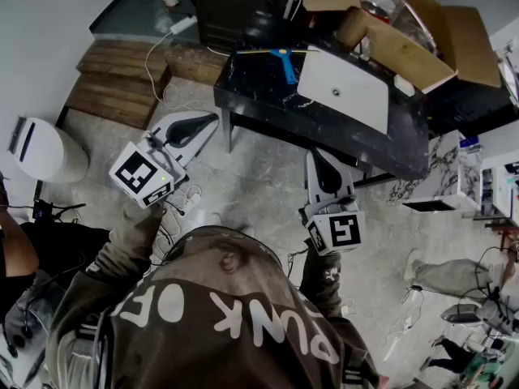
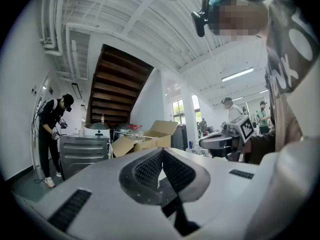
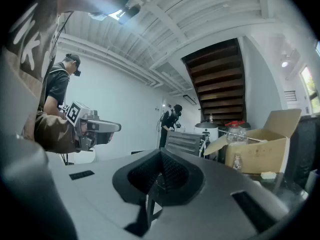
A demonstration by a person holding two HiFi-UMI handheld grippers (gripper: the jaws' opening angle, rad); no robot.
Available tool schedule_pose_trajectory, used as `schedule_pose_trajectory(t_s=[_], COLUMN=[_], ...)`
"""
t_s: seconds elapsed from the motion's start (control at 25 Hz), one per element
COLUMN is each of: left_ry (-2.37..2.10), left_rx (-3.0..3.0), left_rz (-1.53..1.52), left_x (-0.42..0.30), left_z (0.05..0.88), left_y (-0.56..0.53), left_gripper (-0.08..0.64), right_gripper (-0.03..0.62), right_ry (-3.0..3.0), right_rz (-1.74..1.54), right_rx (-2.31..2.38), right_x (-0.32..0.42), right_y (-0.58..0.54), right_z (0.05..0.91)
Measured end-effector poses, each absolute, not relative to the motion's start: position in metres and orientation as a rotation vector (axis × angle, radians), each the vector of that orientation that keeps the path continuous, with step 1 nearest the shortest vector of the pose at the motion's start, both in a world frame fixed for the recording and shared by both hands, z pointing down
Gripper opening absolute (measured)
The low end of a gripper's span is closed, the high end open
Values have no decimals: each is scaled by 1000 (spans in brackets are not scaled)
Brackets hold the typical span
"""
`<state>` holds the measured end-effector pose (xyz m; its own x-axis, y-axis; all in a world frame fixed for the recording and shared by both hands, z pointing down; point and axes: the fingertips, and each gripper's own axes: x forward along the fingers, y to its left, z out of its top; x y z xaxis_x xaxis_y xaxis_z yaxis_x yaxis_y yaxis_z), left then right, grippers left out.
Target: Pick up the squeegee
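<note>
While the blue-handled squeegee with a thin yellowish blade (image 1: 281, 58) is lying on the far part of the dark marbled table (image 1: 259, 100), the left gripper (image 1: 209, 120) and right gripper (image 1: 318, 156) are hovering short of its near edge, both clenched on nothing. A reach with jaws closed like this is risking a shove instead of a grasp. The flat white panel (image 1: 345, 87) just beside the handle is crowding the approach and could get knocked.

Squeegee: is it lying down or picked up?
Lying down. The squeegee rests flat on the dark table, with nothing holding it.
</note>
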<state>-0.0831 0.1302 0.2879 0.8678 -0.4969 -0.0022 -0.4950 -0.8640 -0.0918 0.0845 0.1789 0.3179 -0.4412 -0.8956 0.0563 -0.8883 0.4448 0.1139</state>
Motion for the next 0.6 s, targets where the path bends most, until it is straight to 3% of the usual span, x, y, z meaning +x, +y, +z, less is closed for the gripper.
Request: schedule_pose_trajectory(t_s=[0.6], left_ry=[781], left_rx=[-2954], left_rz=[-49], left_x=[-77], left_z=[289], left_y=[122], left_gripper=[5], right_gripper=[8], right_ry=[-2566], right_rz=[-73], right_rx=[1611], right_x=[92], right_y=[166], right_z=[321])
